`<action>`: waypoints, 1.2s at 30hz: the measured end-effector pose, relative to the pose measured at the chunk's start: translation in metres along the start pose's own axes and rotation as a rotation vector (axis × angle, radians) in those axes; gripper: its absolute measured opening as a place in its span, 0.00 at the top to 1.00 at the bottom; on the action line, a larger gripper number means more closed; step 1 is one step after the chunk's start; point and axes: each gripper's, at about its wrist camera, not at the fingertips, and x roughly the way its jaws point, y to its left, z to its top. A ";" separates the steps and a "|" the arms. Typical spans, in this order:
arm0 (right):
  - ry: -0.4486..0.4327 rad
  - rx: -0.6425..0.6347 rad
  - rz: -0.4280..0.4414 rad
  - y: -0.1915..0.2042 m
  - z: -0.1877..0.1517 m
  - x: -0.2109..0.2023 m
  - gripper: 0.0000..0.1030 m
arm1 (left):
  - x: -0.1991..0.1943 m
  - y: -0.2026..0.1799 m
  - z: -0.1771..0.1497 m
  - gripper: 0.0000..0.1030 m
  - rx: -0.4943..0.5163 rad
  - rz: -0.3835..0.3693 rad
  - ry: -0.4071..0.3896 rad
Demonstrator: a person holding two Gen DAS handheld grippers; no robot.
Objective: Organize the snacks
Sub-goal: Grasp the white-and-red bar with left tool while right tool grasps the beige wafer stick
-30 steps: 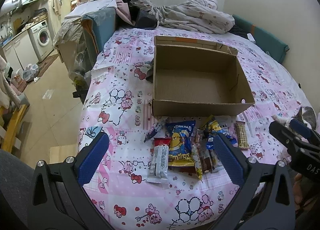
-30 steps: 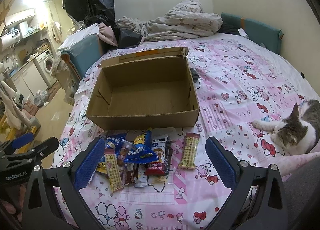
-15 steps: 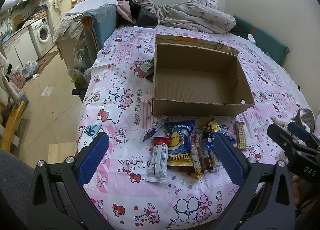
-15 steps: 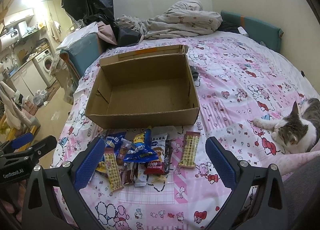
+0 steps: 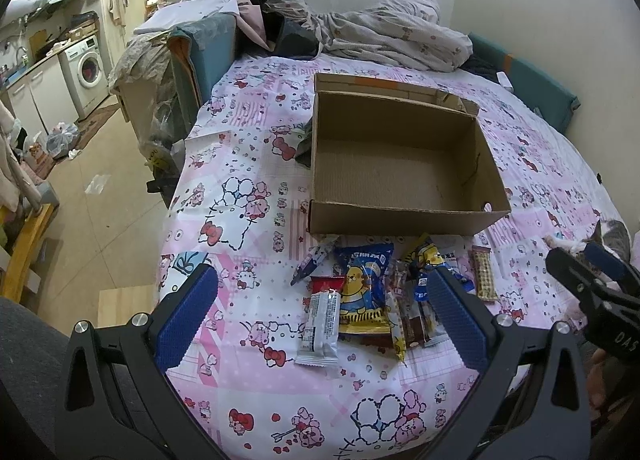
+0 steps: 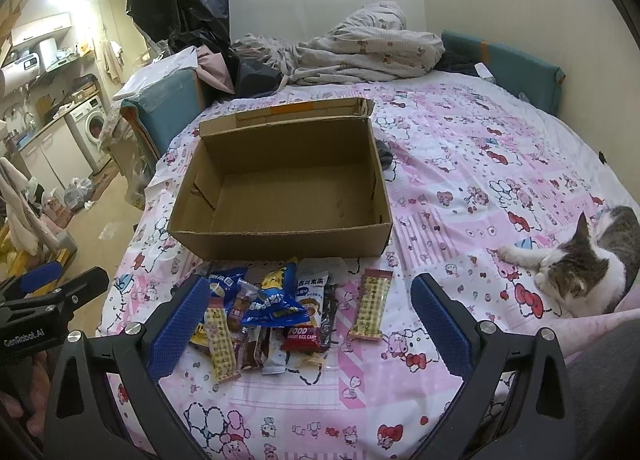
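Loose snack packets heaped before open cardboard box

Both tongs are built from matte black Y-shaped frames studded with round silver screws. The left tongs are fitted with ribbed blue pads; white lettering "GenRobot.AI" is printed on their body where it is seen from the right wrist. The right tongs are padded alike, and "DAS" is printed on their side.

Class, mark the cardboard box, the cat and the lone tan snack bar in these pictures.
cardboard box (image 6: 280,238), right wrist view, near outer wall.
cat (image 6: 576,272), right wrist view, head.
tan snack bar (image 6: 371,304), right wrist view, wrapper middle.
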 end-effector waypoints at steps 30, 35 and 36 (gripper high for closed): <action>0.692 0.304 0.060 -0.096 0.019 0.156 0.47 | 0.159 0.028 -0.025 0.50 -0.101 -0.084 0.677; 0.761 0.244 -0.029 -0.086 0.009 0.186 0.50 | 0.166 0.018 -0.036 0.52 -0.078 -0.088 0.708; 0.783 0.239 -0.037 -0.084 0.005 0.193 0.53 | 0.165 0.017 -0.036 0.58 -0.072 -0.087 0.706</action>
